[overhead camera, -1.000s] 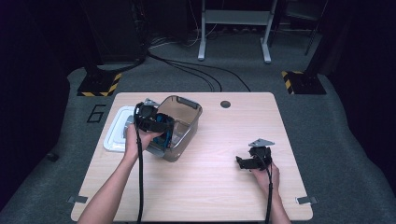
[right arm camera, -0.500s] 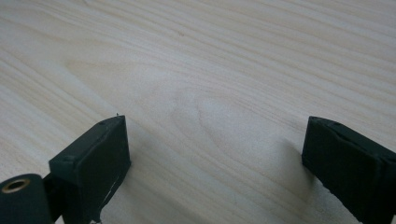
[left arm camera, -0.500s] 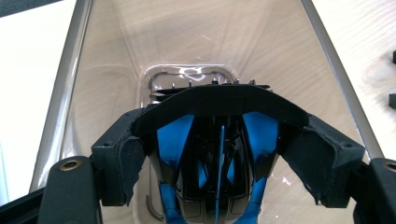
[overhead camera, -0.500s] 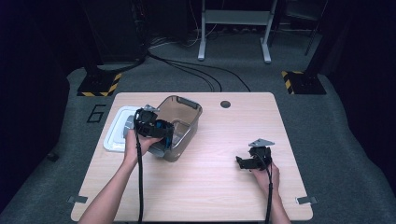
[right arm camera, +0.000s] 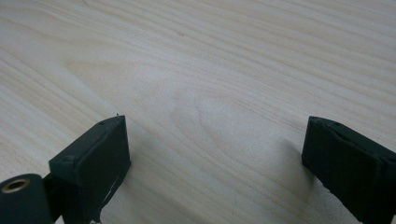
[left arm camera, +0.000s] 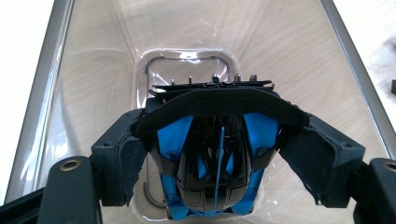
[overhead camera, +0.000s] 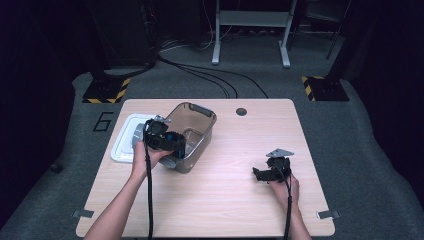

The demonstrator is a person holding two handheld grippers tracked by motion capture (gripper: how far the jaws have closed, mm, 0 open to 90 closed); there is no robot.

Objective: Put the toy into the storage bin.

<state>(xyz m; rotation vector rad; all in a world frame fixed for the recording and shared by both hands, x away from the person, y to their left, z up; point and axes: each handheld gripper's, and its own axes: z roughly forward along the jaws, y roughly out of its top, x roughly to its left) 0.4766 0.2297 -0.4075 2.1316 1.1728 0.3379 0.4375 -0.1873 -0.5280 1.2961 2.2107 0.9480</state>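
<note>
My left gripper (left arm camera: 210, 154) is clamped on a blue and black toy car (left arm camera: 208, 172), pads squeezing its two sides. In the left gripper view the car's long axis runs bottom to top of the frame, its black wing at the top end, pointing into the clear plastic tub (left arm camera: 60, 93). In the high view the left gripper (overhead camera: 167, 141) hangs over the tub's (overhead camera: 202, 130) near-left rim, left of frame centre, with a white lid (overhead camera: 125, 145) just beside the tub on its left. My right gripper (overhead camera: 262, 173) sits lower right on the wooden table (overhead camera: 225, 210), well apart from the tub; in the right gripper view its jaws stand wide apart with nothing but bare table (right arm camera: 210, 93) between them
</note>
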